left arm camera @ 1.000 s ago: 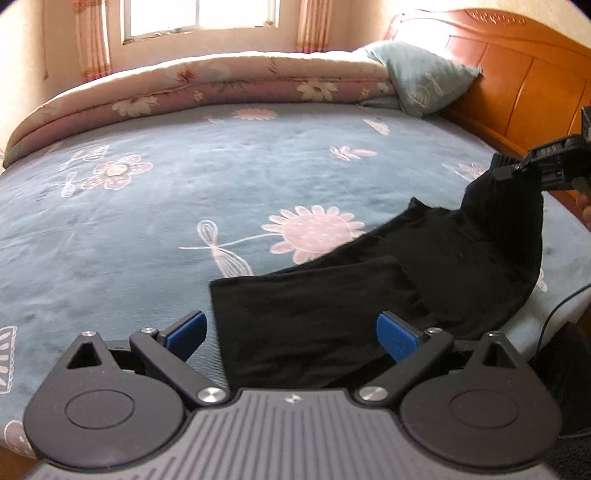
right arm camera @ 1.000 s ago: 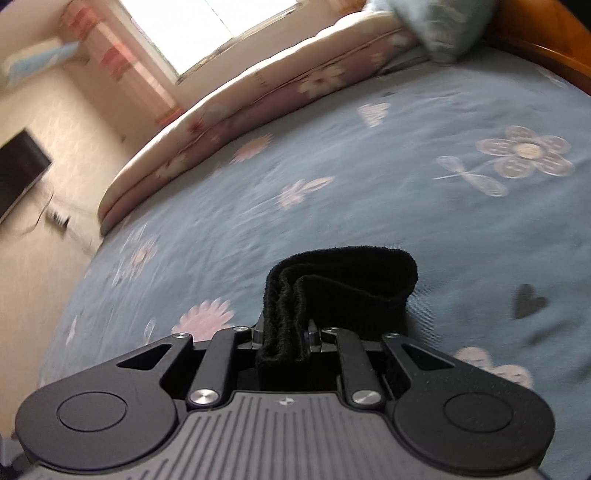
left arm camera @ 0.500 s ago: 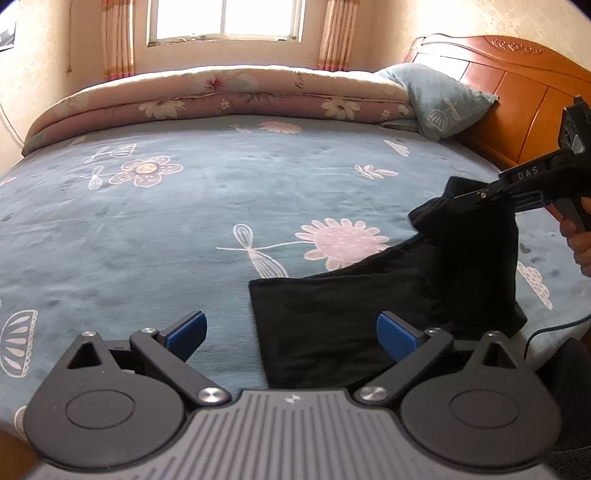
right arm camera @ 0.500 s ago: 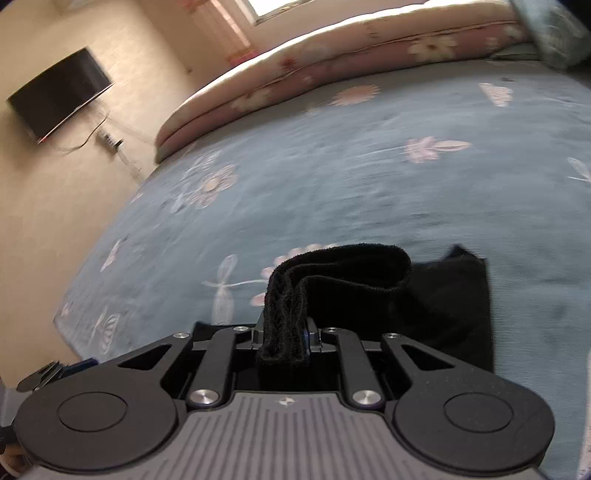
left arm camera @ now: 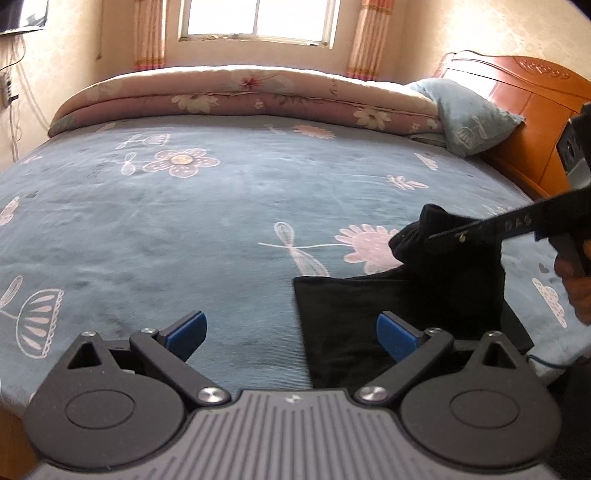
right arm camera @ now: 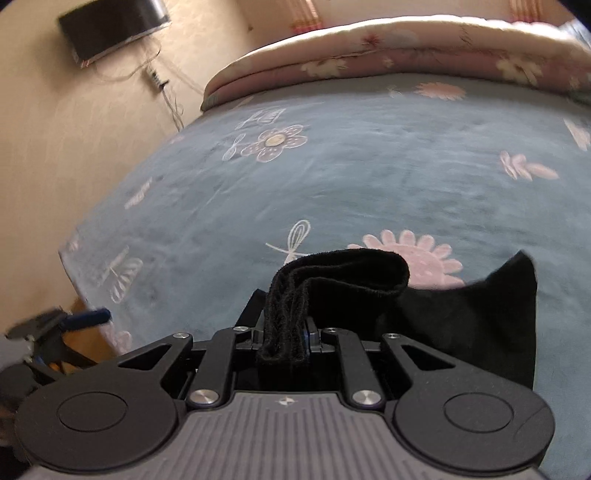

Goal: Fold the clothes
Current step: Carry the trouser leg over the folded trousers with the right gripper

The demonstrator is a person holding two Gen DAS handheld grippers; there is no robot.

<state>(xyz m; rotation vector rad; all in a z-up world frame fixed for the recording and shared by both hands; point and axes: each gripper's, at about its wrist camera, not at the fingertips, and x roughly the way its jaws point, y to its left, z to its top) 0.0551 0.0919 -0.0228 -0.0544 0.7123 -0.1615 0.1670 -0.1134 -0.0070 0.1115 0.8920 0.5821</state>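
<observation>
Sunlit from the window [left arm camera: 258, 18] on the far wall, your workspace is a bed [left arm camera: 184, 229] covered by a blue-grey sheet printed with pale flowers, and everything below is placed against that bed. Along its far edge lies a rolled pink floral quilt [left arm camera: 240, 92], and at its head a light blue pillow [left arm camera: 472, 122] leans on the orange wooden headboard [left arm camera: 535, 110]. On the near edge toward the headboard, the black garment [left arm camera: 369, 314] lies partly flat, with its free edge just beyond your left claw [left arm camera: 291, 332]. That claw hovers over the near edge with its blue pads [left arm camera: 186, 330] spread wide apart and nothing between them. Your right claw [right arm camera: 286, 332] is clamped on a bunched hem of the garment, which loops up and forward past the fingers while the rest hangs down to the sheet. From the left wrist view, you can see that end lifted clear of the bed, toward the headboard side. A dark screen [right arm camera: 110, 26] hangs on the wall beyond the foot of the bed.
</observation>
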